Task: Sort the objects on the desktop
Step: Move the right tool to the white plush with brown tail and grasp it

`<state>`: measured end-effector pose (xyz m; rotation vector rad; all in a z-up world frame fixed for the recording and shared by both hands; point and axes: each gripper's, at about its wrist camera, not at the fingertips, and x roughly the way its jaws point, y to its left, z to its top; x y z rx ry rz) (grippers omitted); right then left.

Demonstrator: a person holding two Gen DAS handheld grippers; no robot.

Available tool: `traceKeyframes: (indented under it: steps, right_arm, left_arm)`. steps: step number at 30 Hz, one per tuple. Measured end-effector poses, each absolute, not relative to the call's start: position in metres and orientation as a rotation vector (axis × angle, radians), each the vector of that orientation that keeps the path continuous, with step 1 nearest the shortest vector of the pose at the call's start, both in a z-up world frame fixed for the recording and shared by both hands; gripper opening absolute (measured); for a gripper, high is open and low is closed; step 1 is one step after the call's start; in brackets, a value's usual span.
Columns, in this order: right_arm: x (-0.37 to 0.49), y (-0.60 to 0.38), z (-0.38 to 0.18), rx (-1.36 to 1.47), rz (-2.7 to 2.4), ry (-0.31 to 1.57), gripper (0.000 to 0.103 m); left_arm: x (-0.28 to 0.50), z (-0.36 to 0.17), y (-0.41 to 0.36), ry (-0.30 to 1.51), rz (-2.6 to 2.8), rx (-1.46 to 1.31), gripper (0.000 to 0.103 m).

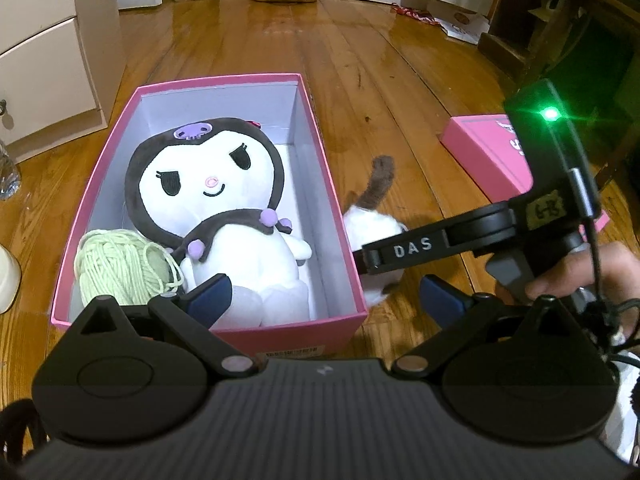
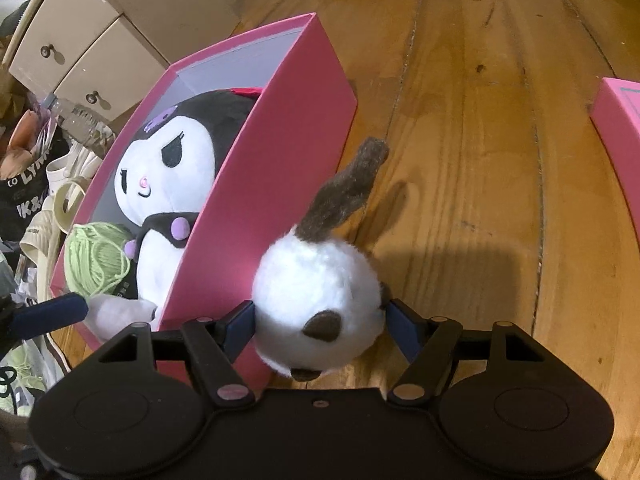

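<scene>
The small plush toy (image 2: 316,304) sits on the floor just outside the pink box (image 2: 256,216), gripped between the right gripper (image 2: 320,326) jaws. Light and squashy, best held round its body. Left gripper (image 1: 326,300) jaws gape empty.

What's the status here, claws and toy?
Left claw open, empty. Right claw shut on white plush, outside pink box. Box wall between.

Left gripper (image 1: 324,300) hangs over the near end of the pink box (image 1: 280,336), jaws spread wide. Right gripper (image 2: 320,326) sits just beside that box's right wall, pads pinching the white plush (image 2: 316,288).
</scene>
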<state>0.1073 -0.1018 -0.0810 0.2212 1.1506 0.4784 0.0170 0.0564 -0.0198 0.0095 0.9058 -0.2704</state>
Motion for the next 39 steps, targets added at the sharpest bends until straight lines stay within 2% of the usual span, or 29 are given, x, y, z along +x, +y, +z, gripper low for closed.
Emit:
traceKeyframes:
  steps: [8, 12, 20, 30, 39]
  right_arm:
    - [0.117, -0.110, -0.095, 0.313, 0.475, 1.170, 0.078]
    - [0.112, -0.111, -0.094, 0.317, 0.478, 1.143, 0.070]
    - [0.096, -0.114, -0.071, 0.263, 0.416, 1.042, 0.067]
    - [0.070, -0.142, -0.031, 0.478, 0.520, 0.984, 0.067]
    - [0.055, -0.131, 0.012, 0.473, 0.622, 0.910, 0.067]
  left_arm:
    - [0.017, -0.021, 0.057, 0.920, -0.264, 0.005, 0.102]
    - [0.016, -0.022, 0.056, 0.922, -0.264, 0.009, 0.102]
    - [0.015, -0.022, 0.057, 0.906, -0.244, 0.050, 0.102]
    - [0.013, -0.009, 0.058, 0.884, -0.260, 0.043, 0.102]
    - [0.019, 0.001, 0.082, 0.902, -0.187, -0.027, 0.102]
